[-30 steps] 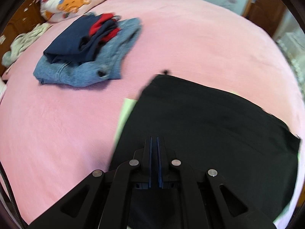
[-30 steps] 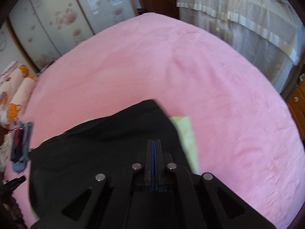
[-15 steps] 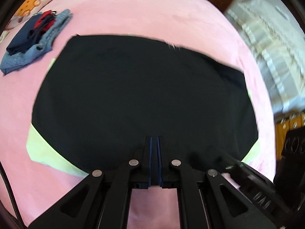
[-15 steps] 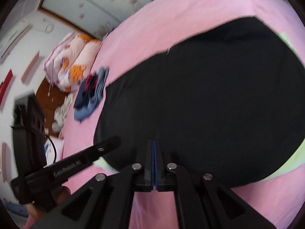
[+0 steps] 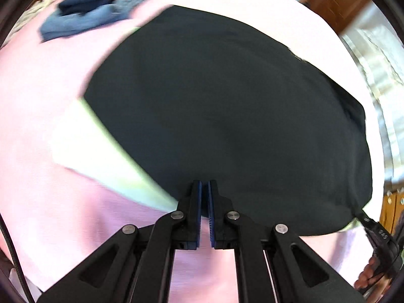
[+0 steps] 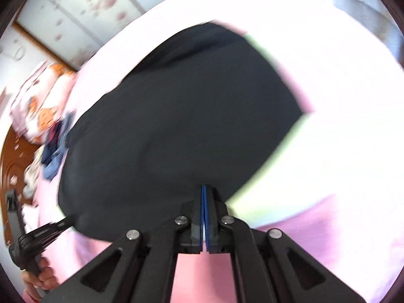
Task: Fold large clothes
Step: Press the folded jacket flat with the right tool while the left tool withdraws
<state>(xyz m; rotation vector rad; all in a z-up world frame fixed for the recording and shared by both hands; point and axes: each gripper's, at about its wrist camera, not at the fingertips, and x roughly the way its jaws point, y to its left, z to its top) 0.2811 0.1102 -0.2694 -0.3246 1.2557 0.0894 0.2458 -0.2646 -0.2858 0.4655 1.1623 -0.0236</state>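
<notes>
Black garment (image 5: 227,116) lies spread on the pink bed (image 5: 45,80), directly ahead of the left gripper (image 5: 205,194). In the left wrist view this gripper shows a narrow gap between its blue pads, with nothing clearly held; its tips are at the near hem. A pale green part (image 5: 101,156) of the cloth shows to its left, and a pile of folded clothes (image 5: 96,7) sits far ahead on the left.

In the right wrist view the right gripper (image 6: 204,194) is pressed closed at the near edge of the garment (image 6: 176,126); whether cloth is pinched I cannot tell. The left gripper (image 6: 50,229) appears low on its left side.

I judge the fabric soft, light and limp, so it will sag and wrinkle. Good holds are the two near corners.
</notes>
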